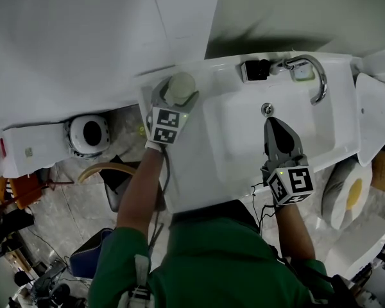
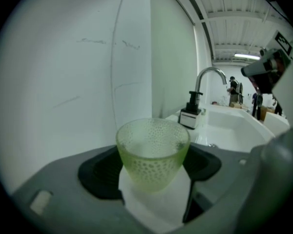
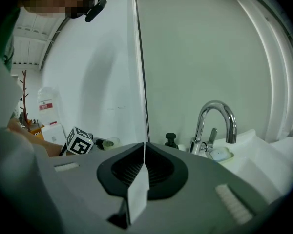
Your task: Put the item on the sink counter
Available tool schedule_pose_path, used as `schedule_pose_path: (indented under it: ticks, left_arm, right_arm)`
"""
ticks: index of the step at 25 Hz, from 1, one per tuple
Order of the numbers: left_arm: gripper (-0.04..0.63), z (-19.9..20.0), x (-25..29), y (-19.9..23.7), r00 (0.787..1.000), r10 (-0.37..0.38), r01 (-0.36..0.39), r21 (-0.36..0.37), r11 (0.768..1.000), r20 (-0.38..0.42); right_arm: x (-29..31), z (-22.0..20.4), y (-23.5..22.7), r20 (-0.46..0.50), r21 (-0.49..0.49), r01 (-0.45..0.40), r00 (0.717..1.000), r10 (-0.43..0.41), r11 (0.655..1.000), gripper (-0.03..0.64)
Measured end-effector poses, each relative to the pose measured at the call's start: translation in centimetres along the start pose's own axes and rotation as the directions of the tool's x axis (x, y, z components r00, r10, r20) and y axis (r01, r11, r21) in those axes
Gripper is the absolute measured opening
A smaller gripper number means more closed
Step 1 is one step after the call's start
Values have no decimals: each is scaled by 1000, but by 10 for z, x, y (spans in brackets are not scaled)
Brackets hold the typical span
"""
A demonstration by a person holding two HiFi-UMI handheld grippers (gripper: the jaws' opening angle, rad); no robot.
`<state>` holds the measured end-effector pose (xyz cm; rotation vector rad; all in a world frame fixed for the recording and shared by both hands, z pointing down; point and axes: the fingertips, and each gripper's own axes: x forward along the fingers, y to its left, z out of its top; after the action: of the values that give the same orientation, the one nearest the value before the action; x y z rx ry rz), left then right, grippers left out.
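Note:
A pale green dimpled glass cup [image 1: 181, 85] [image 2: 153, 152] stands upright between the jaws of my left gripper [image 1: 178, 91] [image 2: 152, 172]. The dark pads touch its sides, so the gripper is shut on it. It sits at the back left corner of the white sink counter [image 1: 191, 183], against the wall; whether its base rests on the counter I cannot tell. My right gripper [image 1: 273, 123] [image 3: 143, 147] is shut with nothing in it, over the basin [image 1: 240, 136] near the drain. The right gripper view shows the cup [image 3: 110, 142] far off beside the left marker cube [image 3: 79, 140].
A chrome faucet [image 1: 316, 77] [image 2: 207, 79] [image 3: 217, 118], a black-topped soap dispenser [image 1: 255, 69] [image 2: 190, 112] and a soap dish [image 1: 301, 73] [image 3: 219, 154] line the back of the sink. A white wall stands close behind. Clutter lies on the floor at lower left.

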<state>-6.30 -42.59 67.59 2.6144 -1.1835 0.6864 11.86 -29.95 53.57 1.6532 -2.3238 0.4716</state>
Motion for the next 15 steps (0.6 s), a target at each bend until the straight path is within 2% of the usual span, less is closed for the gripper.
schedule_pose_path:
  ticks: [7,13,15]
  left_arm:
    - [373,-9,8,0,1000,-13,13,-10,1000,-11]
    - [377,-14,11,-2,1000,-4,4,13,1000,-25]
    - [400,-18,11,-3,999,-7,7,-3,1000,-45]
  right_arm:
    - [8,-2,5,-22,10,-6,1000,6,1000,6]
    - [9,2,8,-13,-7,-15,1000,15,1000,6]
    - [9,4,9,-6,-9,-20,1000,20,1000,6]
